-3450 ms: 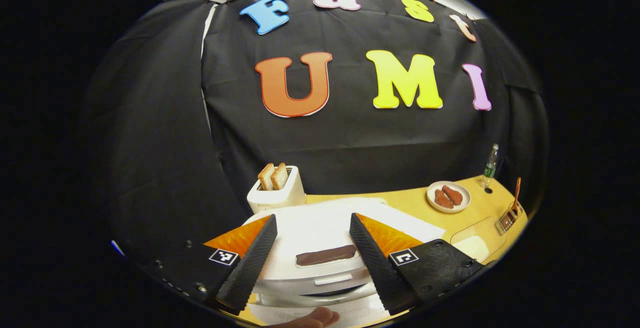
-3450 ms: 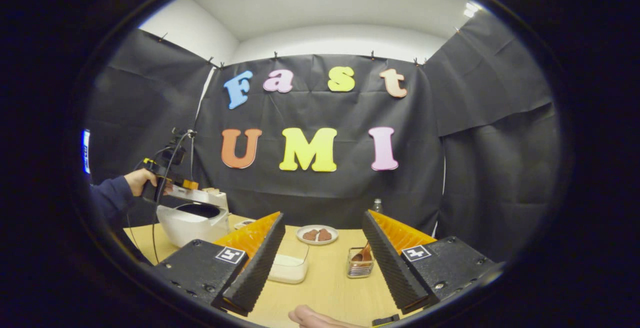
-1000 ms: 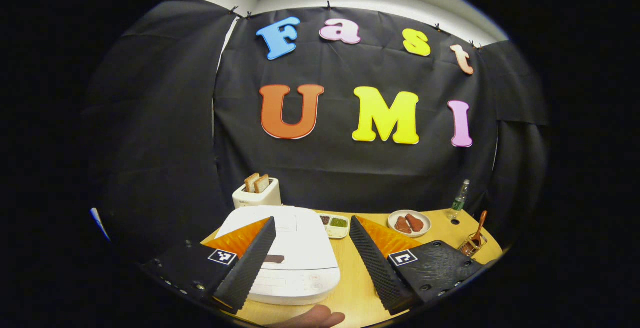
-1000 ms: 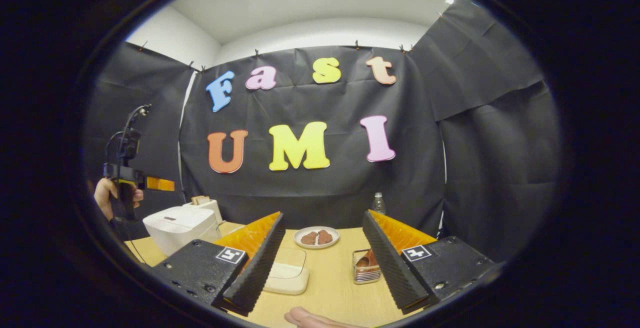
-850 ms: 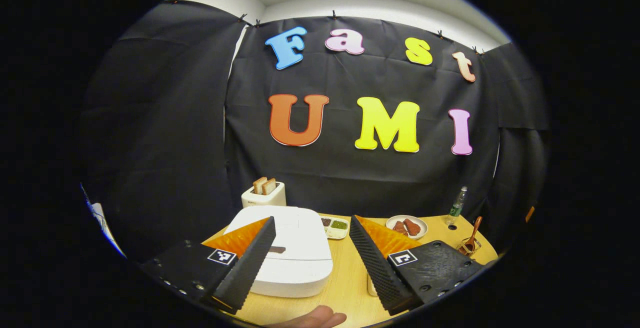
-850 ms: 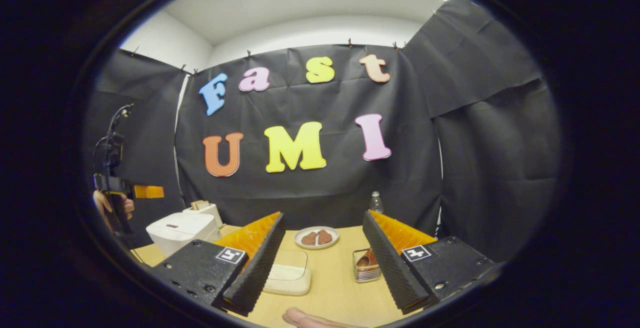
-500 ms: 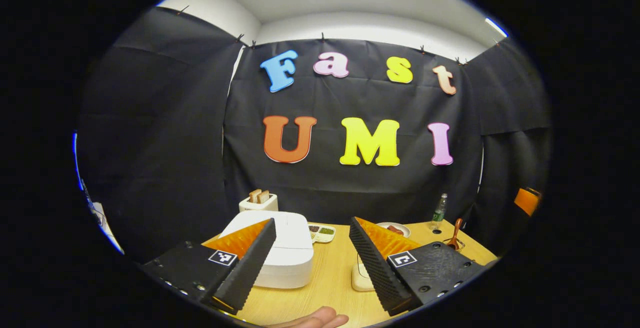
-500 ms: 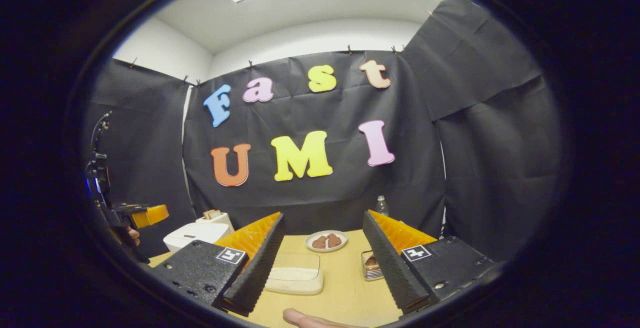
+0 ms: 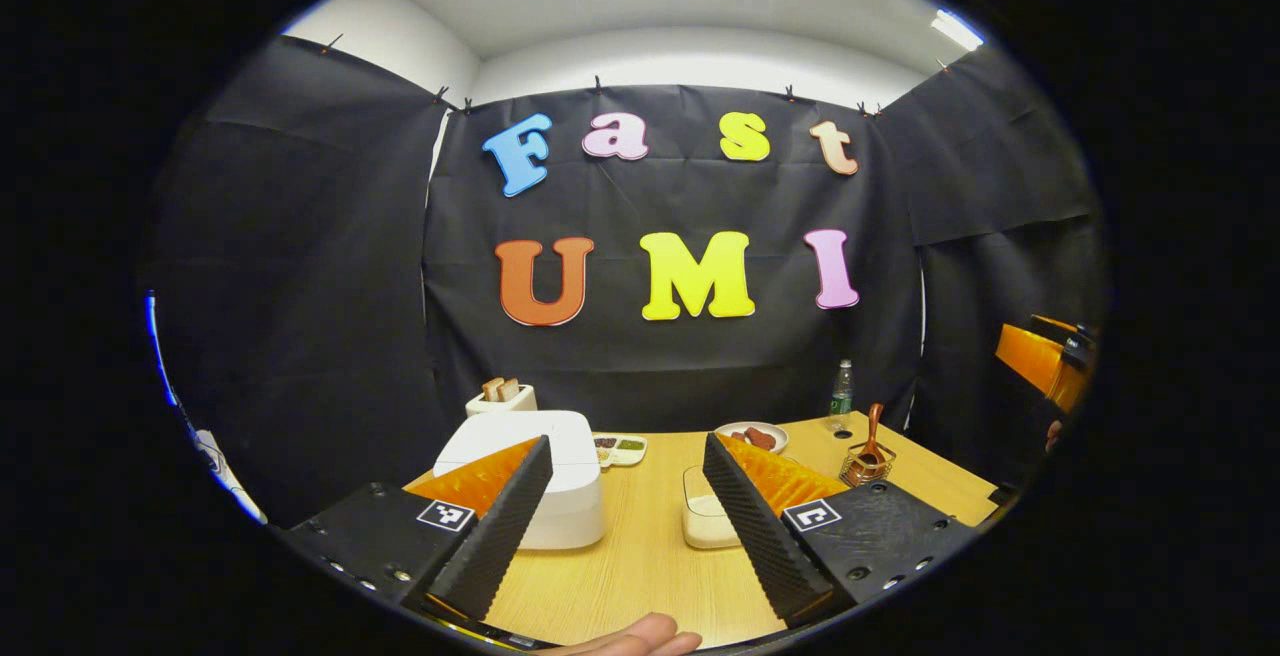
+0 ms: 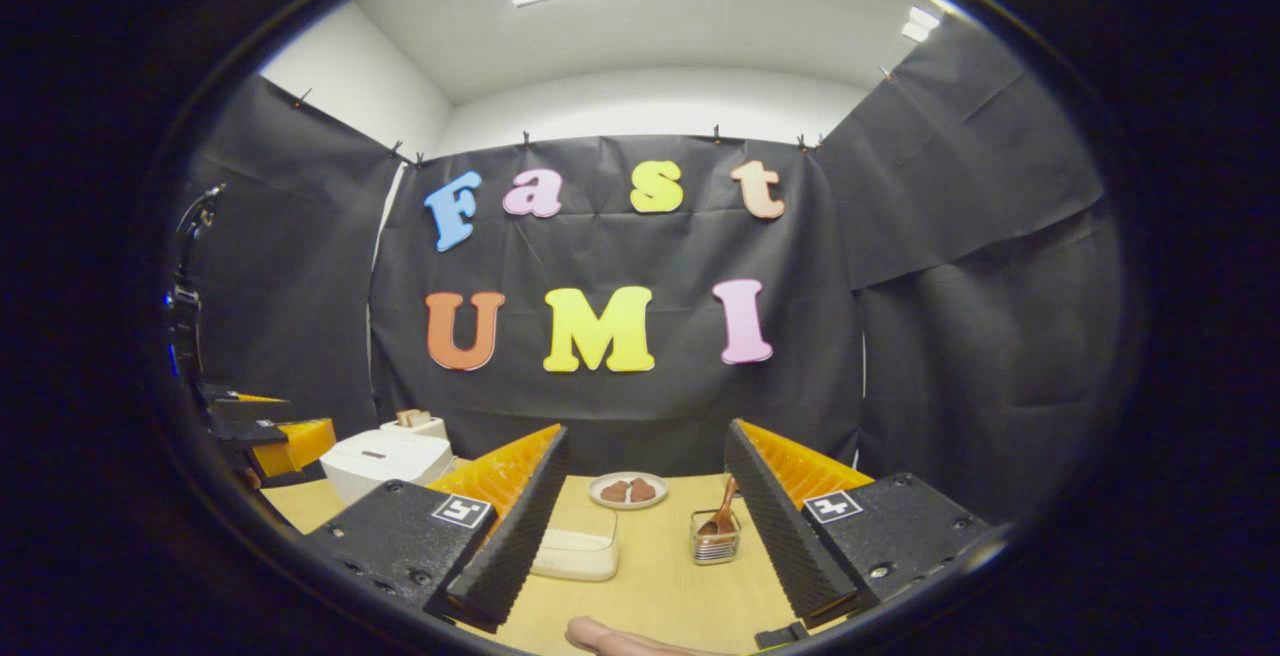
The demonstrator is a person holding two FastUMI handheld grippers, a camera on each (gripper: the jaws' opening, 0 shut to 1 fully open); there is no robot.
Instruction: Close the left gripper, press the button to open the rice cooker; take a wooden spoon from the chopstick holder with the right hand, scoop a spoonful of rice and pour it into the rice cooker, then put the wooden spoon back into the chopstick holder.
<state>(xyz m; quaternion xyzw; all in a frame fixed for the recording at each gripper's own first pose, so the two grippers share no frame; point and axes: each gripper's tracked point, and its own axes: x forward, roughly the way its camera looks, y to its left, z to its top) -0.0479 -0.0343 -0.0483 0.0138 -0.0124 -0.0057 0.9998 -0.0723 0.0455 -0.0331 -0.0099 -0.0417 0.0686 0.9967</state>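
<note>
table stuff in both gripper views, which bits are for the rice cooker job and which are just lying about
For the job:
- white rice cooker, lid shut
- brown wooden spoon
- wire chopstick holder that holds the spoon
- clear rice container
- left gripper, right gripper, both open

Lying about:
- white toaster with bread
- white plate of brown food
- clear bottle
- small condiment tray

No readable text on any object.
</note>
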